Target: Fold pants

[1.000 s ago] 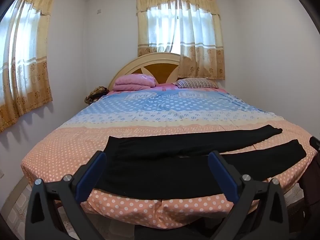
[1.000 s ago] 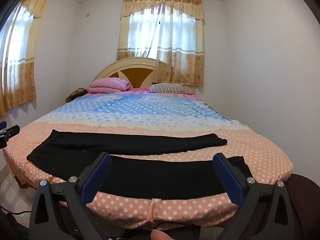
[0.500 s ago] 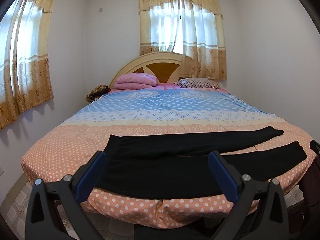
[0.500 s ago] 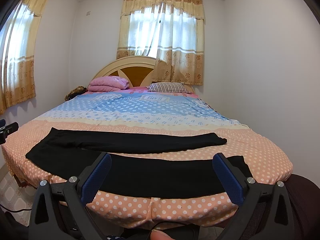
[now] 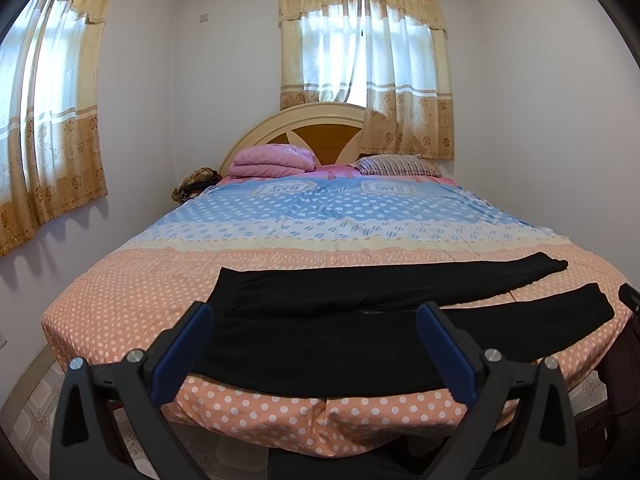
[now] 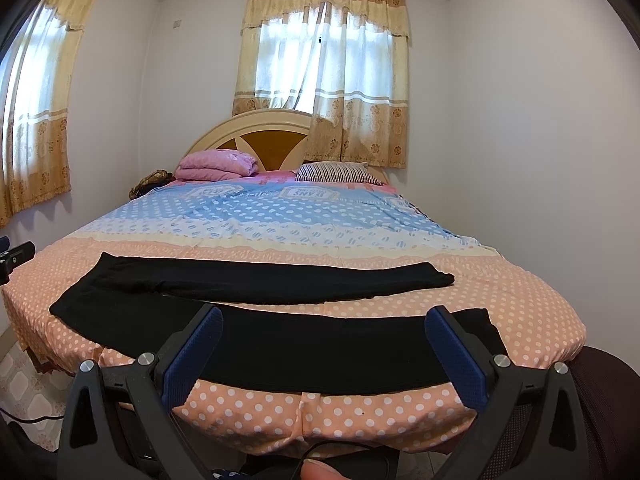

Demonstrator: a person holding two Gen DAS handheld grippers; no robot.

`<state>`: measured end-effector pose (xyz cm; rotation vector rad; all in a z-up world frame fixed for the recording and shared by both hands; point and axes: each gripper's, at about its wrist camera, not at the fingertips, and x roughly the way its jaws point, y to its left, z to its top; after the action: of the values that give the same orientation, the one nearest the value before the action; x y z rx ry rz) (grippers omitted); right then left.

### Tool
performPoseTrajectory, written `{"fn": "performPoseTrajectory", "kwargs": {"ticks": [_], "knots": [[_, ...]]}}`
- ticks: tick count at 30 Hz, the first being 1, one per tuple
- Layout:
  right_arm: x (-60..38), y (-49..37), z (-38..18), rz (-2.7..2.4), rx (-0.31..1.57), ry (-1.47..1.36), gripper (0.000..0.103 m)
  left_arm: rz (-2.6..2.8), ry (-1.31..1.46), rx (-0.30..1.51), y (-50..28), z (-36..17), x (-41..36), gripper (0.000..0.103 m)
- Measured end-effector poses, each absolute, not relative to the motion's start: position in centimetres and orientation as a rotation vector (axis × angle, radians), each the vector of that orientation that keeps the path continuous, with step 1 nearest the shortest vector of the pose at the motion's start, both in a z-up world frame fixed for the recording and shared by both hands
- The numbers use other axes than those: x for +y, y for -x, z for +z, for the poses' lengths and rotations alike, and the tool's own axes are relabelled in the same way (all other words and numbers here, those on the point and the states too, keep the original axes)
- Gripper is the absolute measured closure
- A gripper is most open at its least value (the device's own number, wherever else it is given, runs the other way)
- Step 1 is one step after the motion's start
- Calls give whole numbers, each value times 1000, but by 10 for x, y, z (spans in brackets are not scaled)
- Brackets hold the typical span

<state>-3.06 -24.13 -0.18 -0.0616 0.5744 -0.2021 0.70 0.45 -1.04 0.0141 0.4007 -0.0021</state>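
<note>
Black pants (image 5: 340, 344) lie spread flat across the foot of the bed (image 5: 132, 284), waist to the left, the two legs running right and splayed apart. They also show in the right wrist view (image 6: 280, 340). My left gripper (image 5: 314, 354) is open and empty, held off the bed's front edge in front of the waist part. My right gripper (image 6: 322, 356) is open and empty, held off the front edge before the near leg. The tip of the other gripper shows at the left edge of the right wrist view (image 6: 16, 258).
The bed has a polka-dot cover, peach near and blue (image 5: 340, 216) farther back. A pink folded blanket (image 5: 272, 160) and a striped pillow (image 5: 396, 165) lie by the headboard (image 5: 320, 128). Walls stand close on both sides. Tiled floor (image 5: 32, 412) lies at lower left.
Both grippers have risen and tilted slightly, so the bed sits a little lower in view. The pants have not moved. Both grippers stay open.
</note>
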Motion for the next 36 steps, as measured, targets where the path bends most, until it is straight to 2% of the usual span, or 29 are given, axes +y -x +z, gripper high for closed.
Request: {"fn": "performPoseTrajectory", "kwargs": {"ticks": [36], "knots": [[-245, 26, -14, -203, 597, 66, 1, -2, -15, 410, -7, -17, 10, 0]]}}
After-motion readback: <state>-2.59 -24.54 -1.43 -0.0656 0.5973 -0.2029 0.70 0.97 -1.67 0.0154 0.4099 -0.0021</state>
